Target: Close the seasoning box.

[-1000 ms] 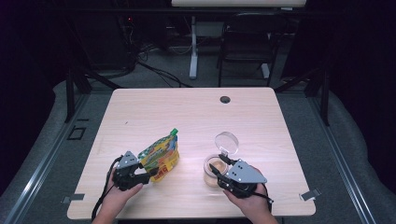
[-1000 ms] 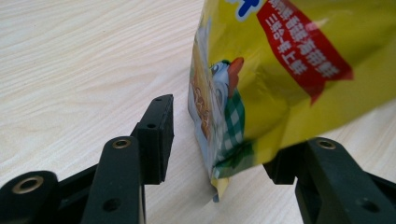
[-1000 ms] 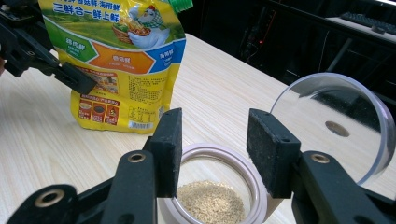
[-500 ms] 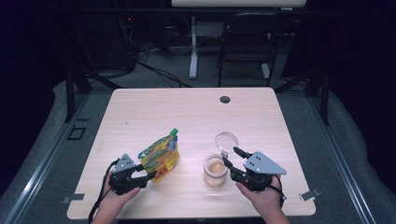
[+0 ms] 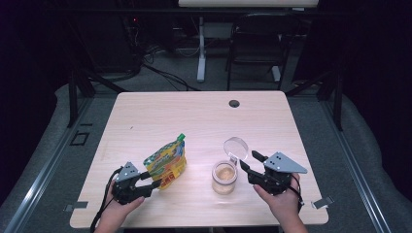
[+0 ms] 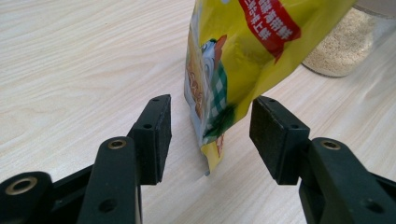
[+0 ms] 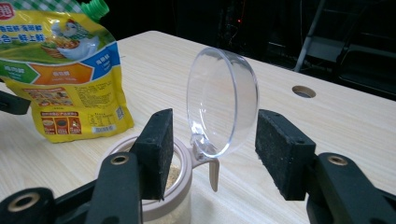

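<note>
Pale wood table (image 5: 160,111), light grain, one round cable hole (image 5: 234,103) near its far edge.

Left gripper (image 5: 154,179): at the near left of the table, held in a hand (image 5: 119,206). Fingers (image 6: 156,135) stand apart, no pad touching anything. The bottom corner of the pouch hangs between them in the left gripper view, clear of both pads.

Right gripper (image 5: 246,161): at the near right, held in a hand (image 5: 282,204), grey plate on top. Its jaws have just been opening and now stand wide. In the right gripper view the raised lid shows between the fingers (image 7: 156,149), farther off and touching neither pad.

Pouch (image 5: 166,164): yellow, printed, green cap at its top. It stands upright and slightly tilted just beyond the left gripper, left of the jar and apart from it.

Jar (image 5: 224,177): clear, holding pale granules, with a beige collar at its mouth. It sits just in front of the right gripper, near the table's front edge.

Lid (image 5: 236,147): clear, round, hinged to the collar at the jar's far side, standing open and nearly upright.

Beyond the table: dark floor, a chair (image 5: 255,46), a white post.
</note>
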Action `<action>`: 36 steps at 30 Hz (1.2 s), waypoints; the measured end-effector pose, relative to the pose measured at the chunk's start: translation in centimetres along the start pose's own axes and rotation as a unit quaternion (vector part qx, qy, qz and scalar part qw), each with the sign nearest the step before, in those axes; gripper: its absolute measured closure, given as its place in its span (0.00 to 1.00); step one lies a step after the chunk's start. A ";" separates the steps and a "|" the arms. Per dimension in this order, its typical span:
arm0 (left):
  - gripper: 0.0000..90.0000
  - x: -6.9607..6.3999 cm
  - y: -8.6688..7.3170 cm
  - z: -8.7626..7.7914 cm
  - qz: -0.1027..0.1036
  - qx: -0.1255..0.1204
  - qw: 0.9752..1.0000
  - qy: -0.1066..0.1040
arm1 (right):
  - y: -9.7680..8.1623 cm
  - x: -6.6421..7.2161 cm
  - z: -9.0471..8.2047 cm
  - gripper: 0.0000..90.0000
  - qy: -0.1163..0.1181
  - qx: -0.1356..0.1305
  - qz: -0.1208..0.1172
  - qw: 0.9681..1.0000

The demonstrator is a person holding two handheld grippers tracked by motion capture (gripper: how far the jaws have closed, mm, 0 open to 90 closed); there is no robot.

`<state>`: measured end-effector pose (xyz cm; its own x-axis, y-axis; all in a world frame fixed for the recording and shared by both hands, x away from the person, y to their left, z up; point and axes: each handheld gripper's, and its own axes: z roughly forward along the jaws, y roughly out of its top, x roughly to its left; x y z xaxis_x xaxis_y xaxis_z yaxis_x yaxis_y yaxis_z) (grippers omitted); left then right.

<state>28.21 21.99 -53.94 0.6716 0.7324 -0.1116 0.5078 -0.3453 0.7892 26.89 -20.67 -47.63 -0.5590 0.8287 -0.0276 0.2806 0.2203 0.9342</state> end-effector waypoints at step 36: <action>0.54 -0.1 -1.5 -2.0 -0.007 -0.017 1.000 0.006 | -0.9 -2.4 3.6 0.50 0.021 0.017 0.049 0.998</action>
<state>26.29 23.57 -53.91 0.6579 0.7440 -0.1169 0.4994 -0.3147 0.8072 30.81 -20.96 -49.70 -0.5589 0.8255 0.0785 0.3614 0.1573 0.9190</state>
